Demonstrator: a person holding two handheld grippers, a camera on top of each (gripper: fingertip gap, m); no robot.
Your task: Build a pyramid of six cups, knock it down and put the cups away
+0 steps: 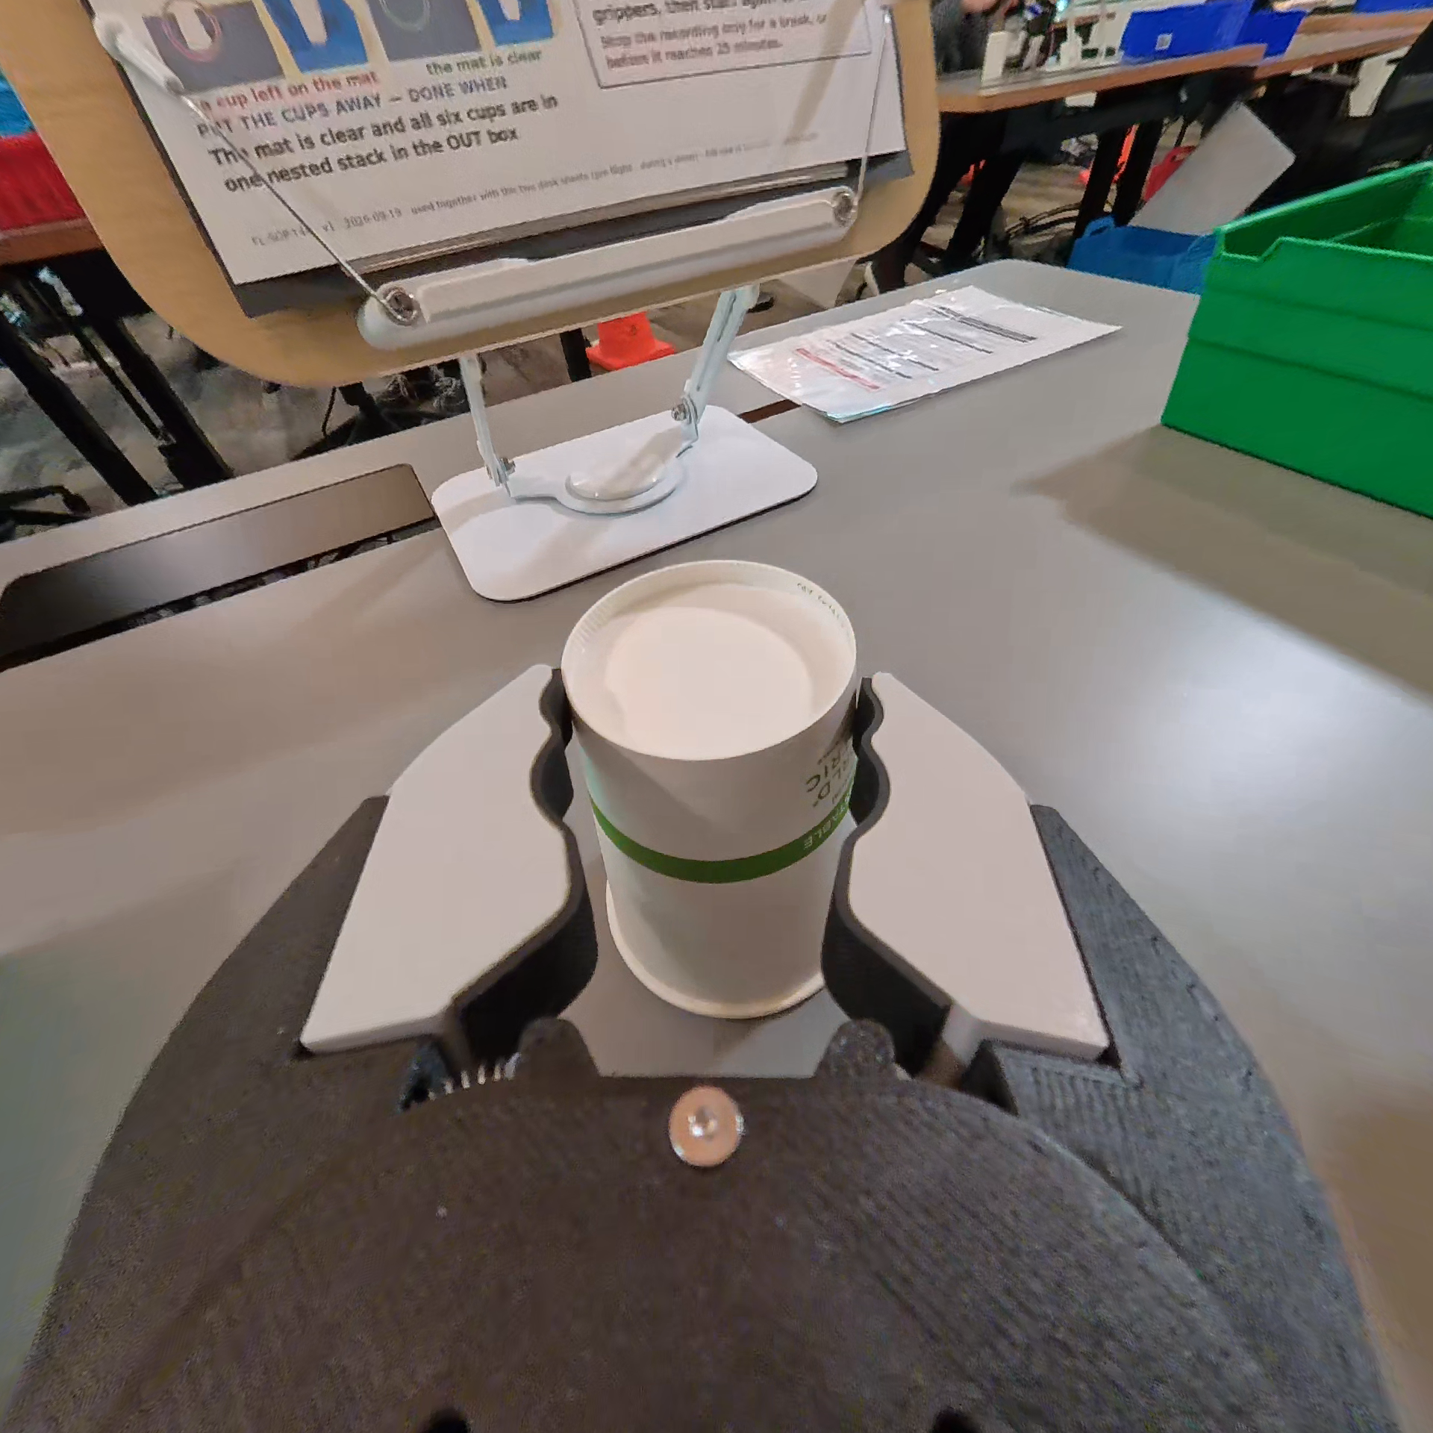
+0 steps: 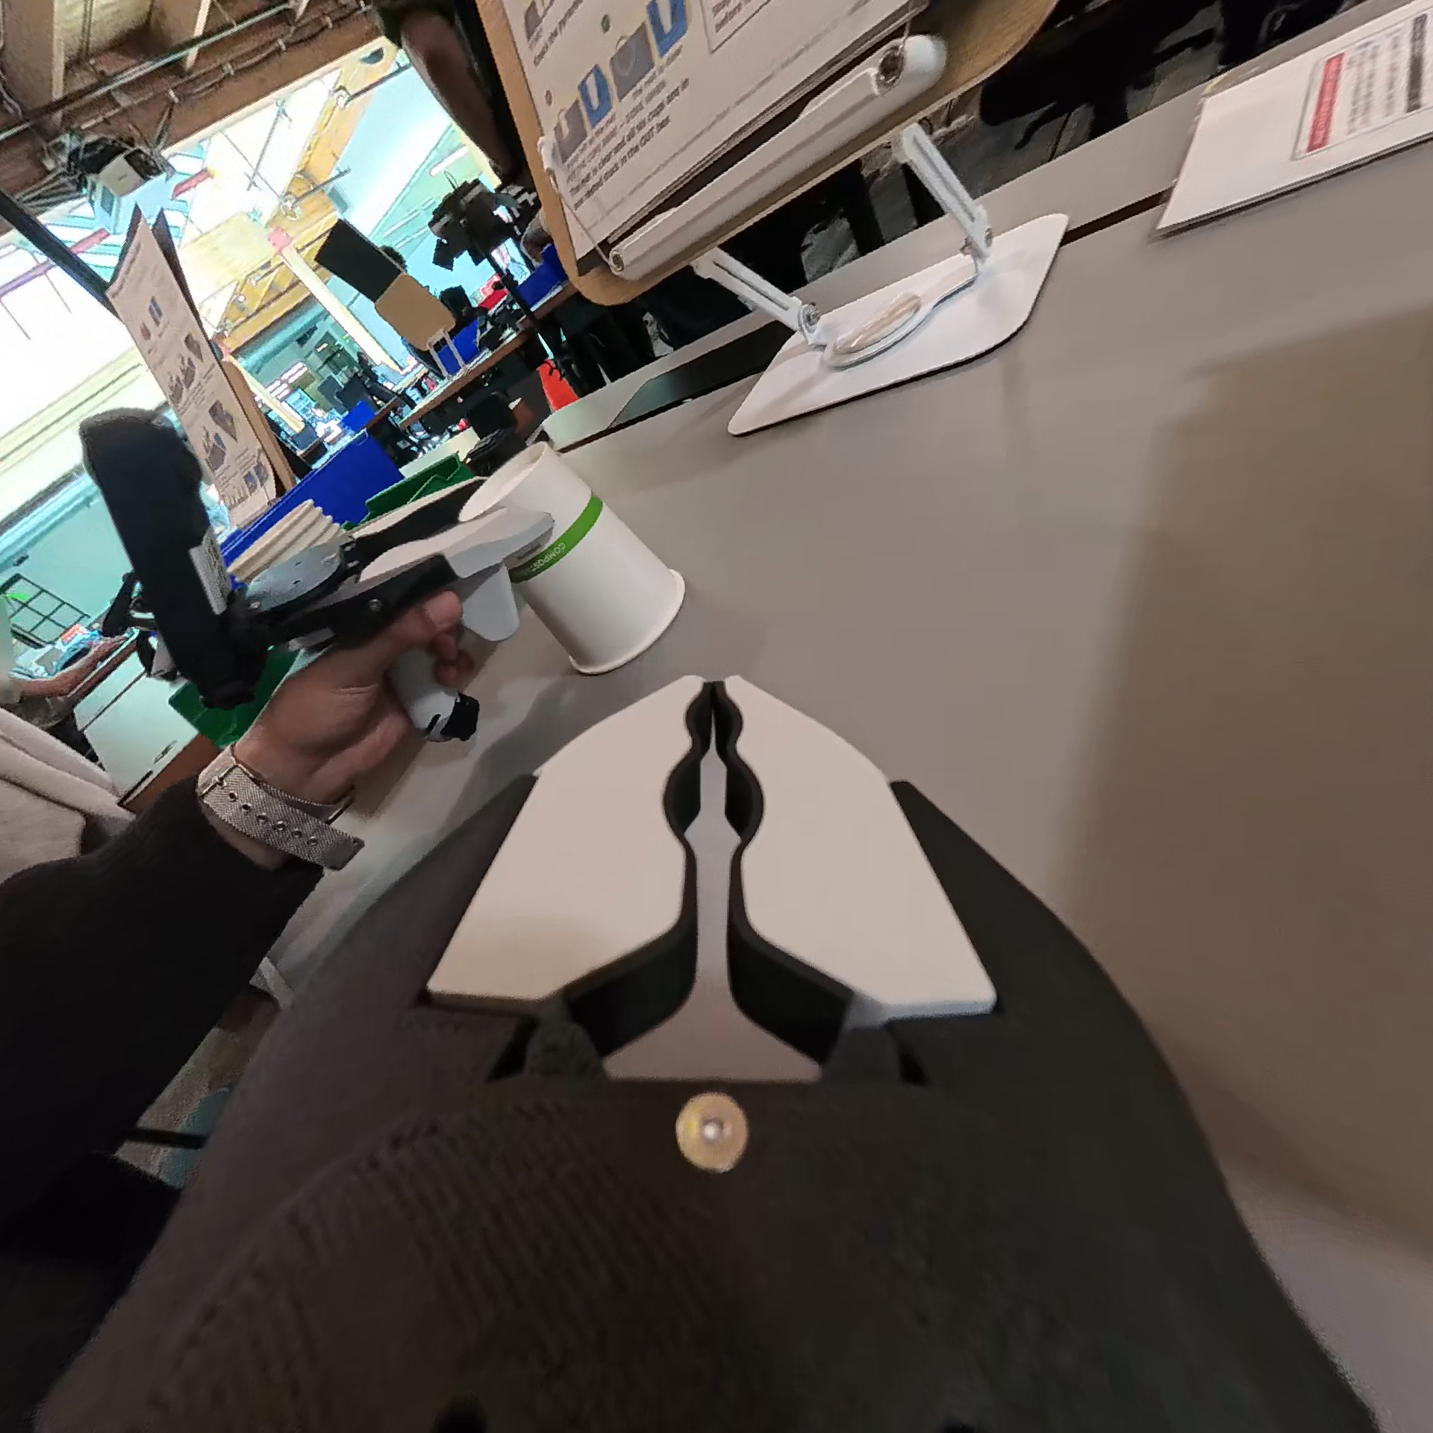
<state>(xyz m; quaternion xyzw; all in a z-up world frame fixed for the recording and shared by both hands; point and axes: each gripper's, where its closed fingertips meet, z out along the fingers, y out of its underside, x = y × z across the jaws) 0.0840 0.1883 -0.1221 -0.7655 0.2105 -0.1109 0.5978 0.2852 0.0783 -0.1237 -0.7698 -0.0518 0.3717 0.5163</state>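
A white paper cup with a green band [image 1: 713, 814] stands upside down, rim on the grey table [image 1: 1124, 737]. My left gripper [image 1: 709, 682] is shut on it, with the dark pads pressed against both sides near the upturned base. In the right wrist view the same cup [image 2: 601, 597] shows at the left, with the left gripper [image 2: 512, 543] around it and a person's hand on its handle. My right gripper [image 2: 712, 686] is shut and empty, above the table a little to the right of the cup.
A document stand with a printed sheet [image 1: 543, 155] rises behind the cup on a white base [image 1: 620, 496]. A green bin [image 1: 1318, 364] stands at the right. A laminated sheet [image 1: 915, 349] lies at the back. A dark slot [image 1: 194, 535] cuts the table's far left.
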